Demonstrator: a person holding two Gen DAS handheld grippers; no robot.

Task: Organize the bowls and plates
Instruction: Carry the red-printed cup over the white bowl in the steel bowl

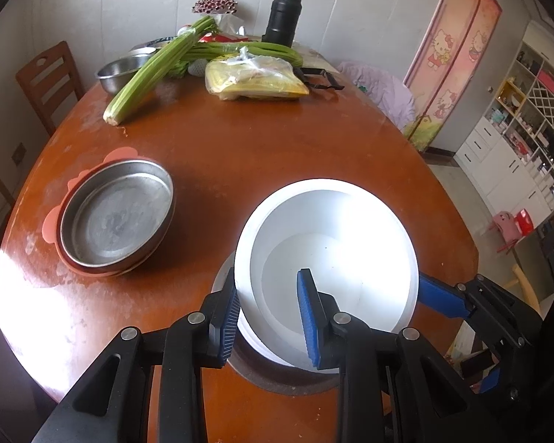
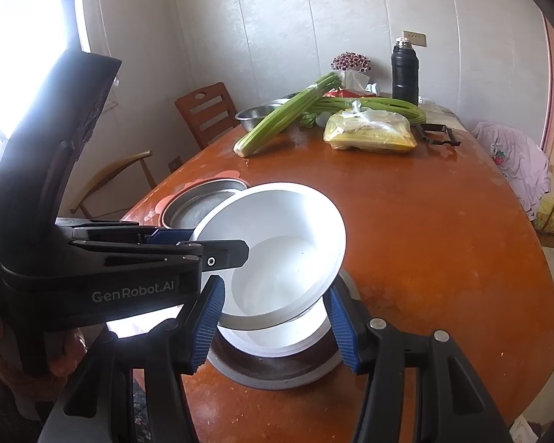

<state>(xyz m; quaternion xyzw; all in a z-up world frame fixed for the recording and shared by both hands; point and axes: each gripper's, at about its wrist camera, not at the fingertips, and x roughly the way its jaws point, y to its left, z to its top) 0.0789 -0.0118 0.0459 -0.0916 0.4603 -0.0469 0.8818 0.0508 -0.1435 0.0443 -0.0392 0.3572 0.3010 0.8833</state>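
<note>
your left gripper [image 1: 269, 317] sits at lower centre of its view, jaws closed on the near rim of the white bowl [image 1: 332, 251], one pad outside the wall and one inside. in the right wrist view that bowl [image 2: 277, 247] hangs tilted, clear of the counter [image 2: 443, 258], above a second white bowl [image 2: 277, 336] that rests in a grey dish [image 2: 277, 373].

your right gripper [image 2: 273, 325] sits at lower centre of its own view, jaws wide open and holding nothing, the pads on either side of the lower bowl. cannot tell whether they touch it.

toward the left of the left view, a steel pan [image 1: 118, 214] sits on a pink mat [image 1: 53, 221], well apart from the bowls. celery [image 1: 155, 70], a yellow packet [image 1: 255, 81] and a black flask [image 1: 282, 18] crowd the far end of the counter, at the top of the frame.

step in hand, by my read: stacking the white bowls, the lifted one about to nest in the lower.

next move calls for levelling the tilted bowl, centring it over the lower rim, lowering until it seats, then opening the left jaws. the right gripper could steady the lower bowl. the rim grip looks thin, so go slow.
</note>
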